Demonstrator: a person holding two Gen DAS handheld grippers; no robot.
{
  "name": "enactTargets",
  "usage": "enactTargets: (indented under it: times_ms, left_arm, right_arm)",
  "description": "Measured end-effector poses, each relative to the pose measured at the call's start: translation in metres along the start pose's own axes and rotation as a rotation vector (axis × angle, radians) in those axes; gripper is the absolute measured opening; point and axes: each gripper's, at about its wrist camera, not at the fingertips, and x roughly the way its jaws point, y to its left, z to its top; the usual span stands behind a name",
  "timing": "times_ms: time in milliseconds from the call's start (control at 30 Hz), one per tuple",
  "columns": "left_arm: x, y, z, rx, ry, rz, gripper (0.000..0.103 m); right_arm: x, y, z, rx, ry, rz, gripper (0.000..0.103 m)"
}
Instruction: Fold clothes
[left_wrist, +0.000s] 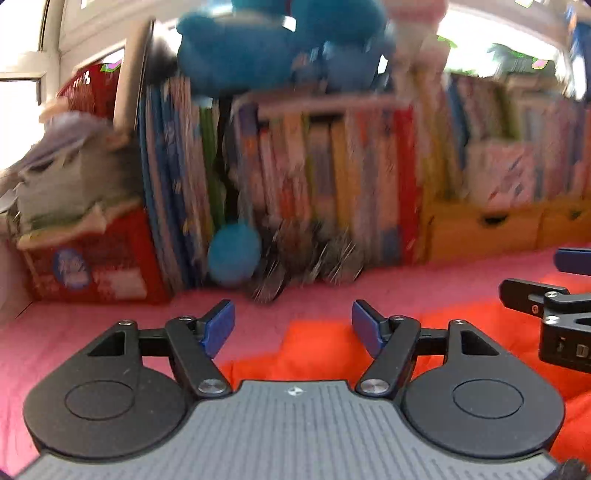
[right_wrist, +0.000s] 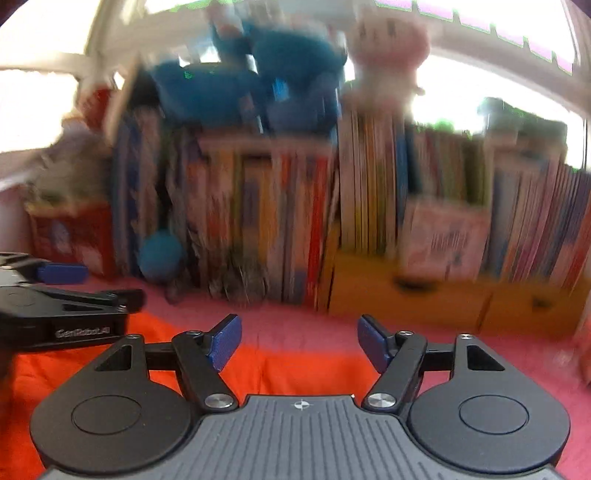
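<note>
Left wrist view: left gripper (left_wrist: 293, 325), black two-finger frame with blue ribbed pads, jaws parted to a middling width, nothing between them; pitched slightly downward over a bright orange-red fabric garment (left_wrist: 332, 354) lying rumpled on a pink bedcover (left_wrist: 110, 332). The right gripper (left_wrist: 546, 306) shows at the right edge, near the garment's far side. Background, blurred: a low bookshelf packed with colourful upright books (left_wrist: 332, 177), a blue plush toy (left_wrist: 273, 44) on top, a red printed box (left_wrist: 96, 266) at left. Right wrist view: right gripper, same make, jaws likewise half spread and empty, tilted a little down; the garment lies beneath and to its left, the pink cover ahead. The left gripper's black body sits at the left edge, near by. Risks, as judged: both grippers hold no cloth, so a fold cannot form until an edge is caught; pads closing on a rumpled bulge could pinch several layers or the bedcover; grippers this close could collide.
</note>
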Motion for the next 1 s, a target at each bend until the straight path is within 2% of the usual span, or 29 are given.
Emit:
enactTargets:
  times_ms: [100,167,300,567,700,833,900,967,1000]
  left_arm:
    - [0.012,-0.009,-0.020,0.047,0.007,0.046,0.071]
    - [0.013,-0.010,-0.024,0.061,0.014,0.063,0.072]
    - [0.018,-0.003,-0.026,0.034,0.055,0.075,0.074]
    - [0.034,0.014,-0.027,-0.041,0.150,0.138,0.074]
    - [0.035,0.014,-0.028,-0.045,0.171,0.144,0.074]
    - [0.034,0.015,-0.028,-0.055,0.173,0.140,0.073]
    - [0.027,0.023,-0.028,-0.094,0.152,0.116,0.068]
    - [0.005,0.031,-0.026,-0.110,0.096,0.114,0.065]
    - [-0.008,0.035,-0.025,-0.114,0.063,0.118,0.065]
  right_arm:
    - [0.022,-0.009,-0.029,0.020,0.062,-0.044,0.068]
    - [0.023,-0.021,-0.037,0.096,0.090,-0.037,0.069]
    - [0.019,-0.027,-0.048,0.099,0.117,-0.080,0.074]
    - [0.019,-0.030,-0.048,0.112,0.141,-0.179,0.080]
    - [0.021,-0.040,-0.048,0.172,0.156,-0.237,0.082]
    - [0.019,-0.043,-0.048,0.198,0.152,-0.233,0.083]
    - [0.009,-0.046,-0.047,0.239,0.115,-0.200,0.078]
    - [-0.014,-0.046,-0.043,0.264,0.049,-0.164,0.073]
    - [-0.026,-0.040,-0.041,0.224,0.006,-0.161,0.073]
